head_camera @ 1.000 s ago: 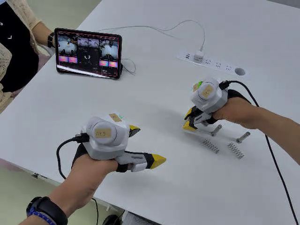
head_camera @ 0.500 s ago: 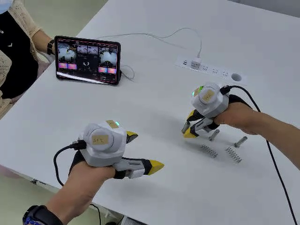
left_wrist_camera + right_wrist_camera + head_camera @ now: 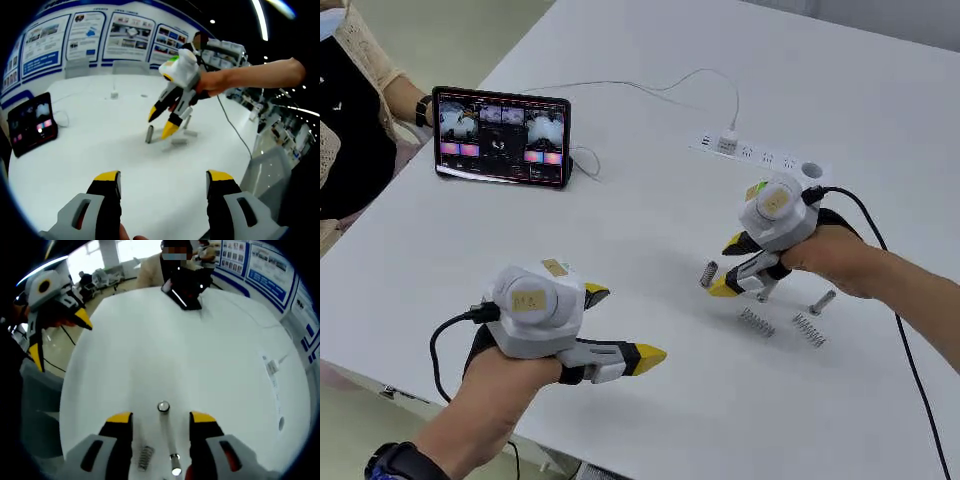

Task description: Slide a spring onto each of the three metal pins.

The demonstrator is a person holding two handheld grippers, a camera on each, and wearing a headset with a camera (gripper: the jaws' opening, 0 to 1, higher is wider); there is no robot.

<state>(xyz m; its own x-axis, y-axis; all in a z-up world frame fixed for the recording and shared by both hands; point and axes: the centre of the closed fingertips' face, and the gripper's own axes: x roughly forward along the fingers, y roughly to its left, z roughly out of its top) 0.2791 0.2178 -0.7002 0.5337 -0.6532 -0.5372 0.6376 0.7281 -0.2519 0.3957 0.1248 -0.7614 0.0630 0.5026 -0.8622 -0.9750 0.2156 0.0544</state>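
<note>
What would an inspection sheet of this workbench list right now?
Surface: white table, no spills seen.
Job's things: upright pin; lying pin; second lying pin; near spring and far spring, both loose.
Clutter: tablet; power strip.
Grippers: left gripper open, empty; right gripper open over the second lying pin.
Cables: black cable at the left gripper; white cable from the power strip.
Surroundings: seated person by the tablet; wall posters.

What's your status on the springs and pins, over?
Left gripper open, empty, off to the side. Right gripper open, empty. One pin upright off its tips; two springs loose on table. Nothing in the way.
</note>
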